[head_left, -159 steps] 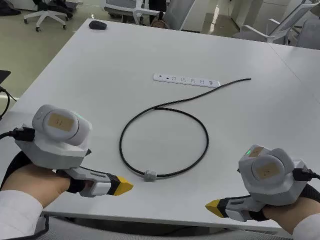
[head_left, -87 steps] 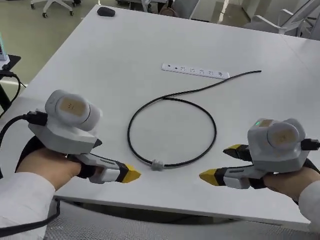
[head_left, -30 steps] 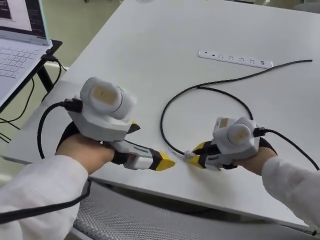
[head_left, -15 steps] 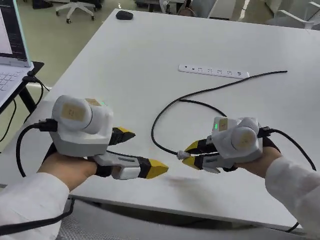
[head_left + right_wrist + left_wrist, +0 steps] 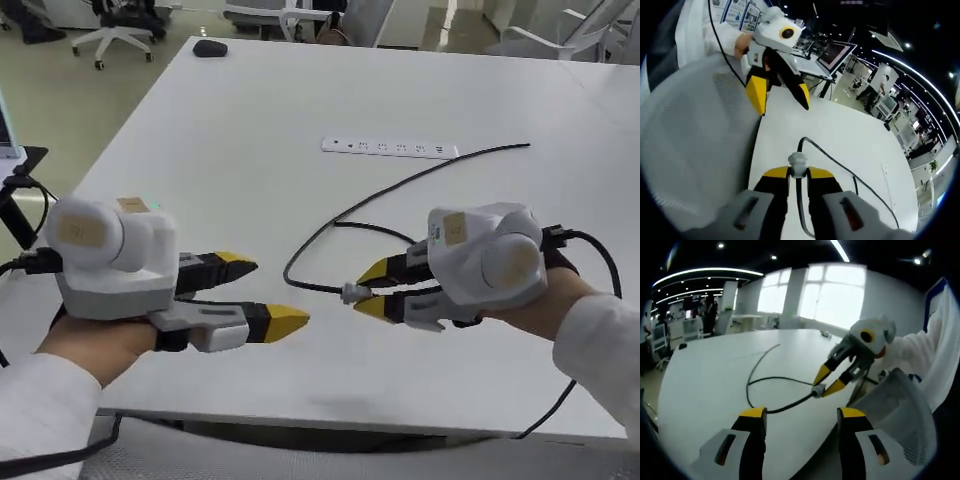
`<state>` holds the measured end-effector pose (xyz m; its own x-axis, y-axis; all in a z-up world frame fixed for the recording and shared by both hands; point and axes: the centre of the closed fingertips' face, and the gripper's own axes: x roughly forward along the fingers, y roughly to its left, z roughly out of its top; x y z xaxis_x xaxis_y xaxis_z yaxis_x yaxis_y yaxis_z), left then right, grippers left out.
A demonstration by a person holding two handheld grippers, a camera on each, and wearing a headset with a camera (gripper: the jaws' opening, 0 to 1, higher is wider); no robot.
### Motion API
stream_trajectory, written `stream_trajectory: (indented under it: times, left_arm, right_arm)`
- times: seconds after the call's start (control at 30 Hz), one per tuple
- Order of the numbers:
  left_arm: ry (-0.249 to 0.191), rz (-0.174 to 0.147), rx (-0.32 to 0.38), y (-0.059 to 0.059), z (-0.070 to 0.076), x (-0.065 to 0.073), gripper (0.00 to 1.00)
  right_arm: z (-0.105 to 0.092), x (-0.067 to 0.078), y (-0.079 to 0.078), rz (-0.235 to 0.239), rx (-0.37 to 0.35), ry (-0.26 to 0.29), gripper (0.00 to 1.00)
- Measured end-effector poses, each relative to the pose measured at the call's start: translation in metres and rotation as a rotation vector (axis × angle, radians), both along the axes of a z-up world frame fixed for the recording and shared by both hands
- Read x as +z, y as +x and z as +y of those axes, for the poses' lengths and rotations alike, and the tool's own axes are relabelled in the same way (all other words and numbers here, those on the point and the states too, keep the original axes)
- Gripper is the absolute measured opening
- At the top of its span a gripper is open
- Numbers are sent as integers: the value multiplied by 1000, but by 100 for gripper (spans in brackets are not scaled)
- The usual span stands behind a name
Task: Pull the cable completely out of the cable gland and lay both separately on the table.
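- Cable gland (image 5: 352, 293) is pinched between the tips of the right gripper (image 5: 371, 289) and lifted clear of the table (image 5: 250, 120) near its front edge, which anchors the fitting for the pull.
- Left gripper (image 5: 268, 292), jaws spread and empty, faces the gland from just beside it, probably lining up to take the cable.
- Cable (image 5: 480, 157) is threaded through the gland and trails away from the right gripper toward a power strip (image 5: 388, 148).

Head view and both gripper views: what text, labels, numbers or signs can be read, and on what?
No text reads clearly.
Left tongs, tan sticker: marks too small.
Right tongs, tan label: too small.
Power strip: markings too small.
Posters in the right gripper view: blurred.
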<state>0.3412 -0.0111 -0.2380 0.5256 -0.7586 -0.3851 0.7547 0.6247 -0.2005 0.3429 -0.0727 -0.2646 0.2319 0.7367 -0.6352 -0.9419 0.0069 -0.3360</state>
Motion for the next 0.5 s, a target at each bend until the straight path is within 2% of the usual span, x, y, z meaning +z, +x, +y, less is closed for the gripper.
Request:
stream_trajectory:
  times: [0.1,0.23,0.3,0.33,0.4,0.5]
  left_arm:
    - [-24,-1,-31,-1,-6,9,57]
    - [-113,-20,-92,-2,-19,31,54]
    - [-146,-10,-123,-3,-23,39,49]
    - [-162,-10,-141,-4,-26,43,47]
    - [-176,-7,-170,-5,-31,48,46]
    - [-172,2,-221,-12,-38,49,45]
  right_arm:
    - [1,15,-5,-26,10,16,12]
    - [2,32,-12,-62,33,31,12]
    - [2,39,-15,-97,48,33,12]
    - [2,41,-16,-97,50,36,11]
    - [3,47,-20,-105,57,44,11]
    - [3,57,-24,-136,67,43,11]
